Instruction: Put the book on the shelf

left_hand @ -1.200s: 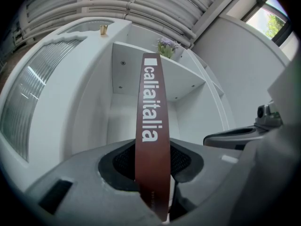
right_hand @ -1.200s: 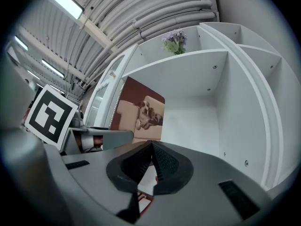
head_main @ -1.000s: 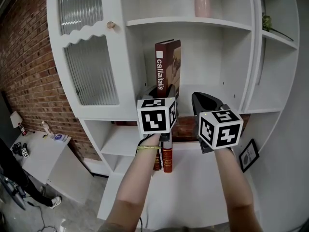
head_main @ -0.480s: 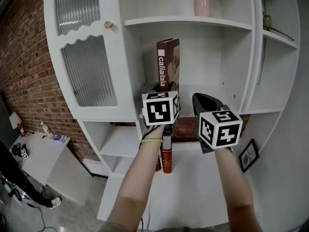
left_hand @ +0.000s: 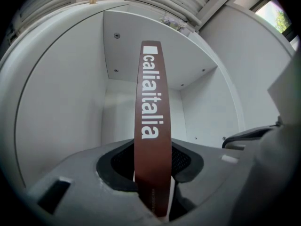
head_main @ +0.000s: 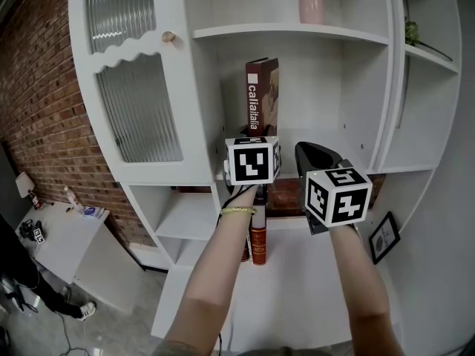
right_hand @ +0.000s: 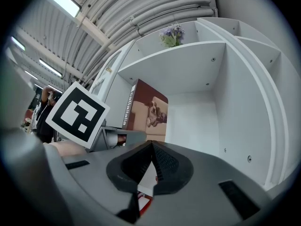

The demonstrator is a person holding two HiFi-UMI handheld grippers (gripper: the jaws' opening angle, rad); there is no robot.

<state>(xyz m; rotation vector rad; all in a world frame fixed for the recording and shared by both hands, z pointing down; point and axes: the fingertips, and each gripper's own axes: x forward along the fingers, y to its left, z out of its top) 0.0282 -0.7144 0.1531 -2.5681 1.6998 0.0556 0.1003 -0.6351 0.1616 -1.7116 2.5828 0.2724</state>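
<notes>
Book [left_hand: 151, 107] stands upright, long axis vertical, spine facing out toward the person, cover facing right. Left gripper [left_hand: 153, 166] clamps its lower spine. It sits inside the white shelf compartment [head_main: 319, 95], near the left wall [head_main: 228, 87].

Dark brown spine, white "caliaitalia" running upward, white square on top, dog photo on cover.

Gap above to upper board [head_main: 297, 32]; open room rightward to partition [head_main: 380, 87].

Right gripper [right_hand: 153, 147] closed, empty, beside the left one.

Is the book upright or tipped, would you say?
Upright: the book stands spine vertical, its lower end gripped in the left tongs.
</notes>
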